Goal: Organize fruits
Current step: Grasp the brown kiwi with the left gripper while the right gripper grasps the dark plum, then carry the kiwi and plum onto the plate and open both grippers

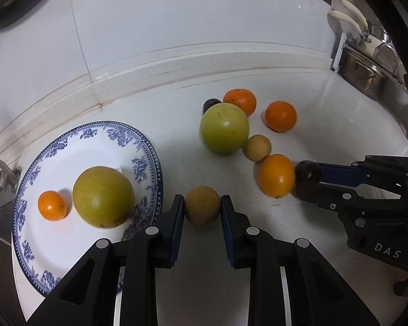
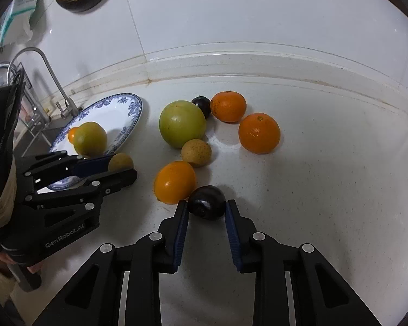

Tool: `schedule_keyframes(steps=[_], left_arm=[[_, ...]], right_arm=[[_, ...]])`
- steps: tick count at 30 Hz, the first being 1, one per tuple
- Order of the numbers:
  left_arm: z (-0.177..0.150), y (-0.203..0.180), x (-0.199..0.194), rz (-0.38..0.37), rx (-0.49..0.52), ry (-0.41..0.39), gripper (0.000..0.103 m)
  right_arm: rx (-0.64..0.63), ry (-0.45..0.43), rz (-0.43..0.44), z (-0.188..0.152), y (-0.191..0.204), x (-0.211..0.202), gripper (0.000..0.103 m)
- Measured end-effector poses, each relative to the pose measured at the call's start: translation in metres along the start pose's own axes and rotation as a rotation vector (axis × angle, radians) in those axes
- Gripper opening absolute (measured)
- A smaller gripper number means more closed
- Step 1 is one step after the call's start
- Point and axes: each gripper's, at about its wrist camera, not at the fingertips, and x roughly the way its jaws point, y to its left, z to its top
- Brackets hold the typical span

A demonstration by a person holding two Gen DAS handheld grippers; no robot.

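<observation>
Between my left gripper [image 1: 202, 208] pads sits a pinched brown fruit [image 1: 202, 205]; my right gripper [image 2: 207, 207] clamps a dark fruit [image 2: 206, 202].

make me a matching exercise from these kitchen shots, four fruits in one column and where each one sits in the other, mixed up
Things:
1. small tan fruit
2. small dark fruit
3. yellow-green fruit
4. big green fruit

Places:
A. on the blue-patterned plate, beside a small orange fruit
B. between the jaws of the left gripper
C. on the counter, in front of a second dark fruit
D. between the jaws of the right gripper

Pairs: 1-B, 2-D, 3-A, 4-C
</observation>
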Motion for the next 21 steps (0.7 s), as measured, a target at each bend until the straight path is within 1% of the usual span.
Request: schedule_keyframes(steps=[8, 13, 21], left_arm=[[-0.003, -0.003, -0.023, -0.013, -0.04, -0.025, 0.027], [-0.004, -0.002, -0.043, -0.01, -0.058, -0.054, 0.027], [-0.01, 0.001, -0.08, 0.004, -0.086, -0.115, 0.027]], right_arm=[[0.005, -0.046, 0.015, 0.0, 0.007, -0.022, 0.029], [-0.014, -0.079, 0.022, 0.001, 0.016, -0.04, 0.029], [-0.033, -0.126, 0.058, 0.002, 0.033, -0.065, 0.029]])
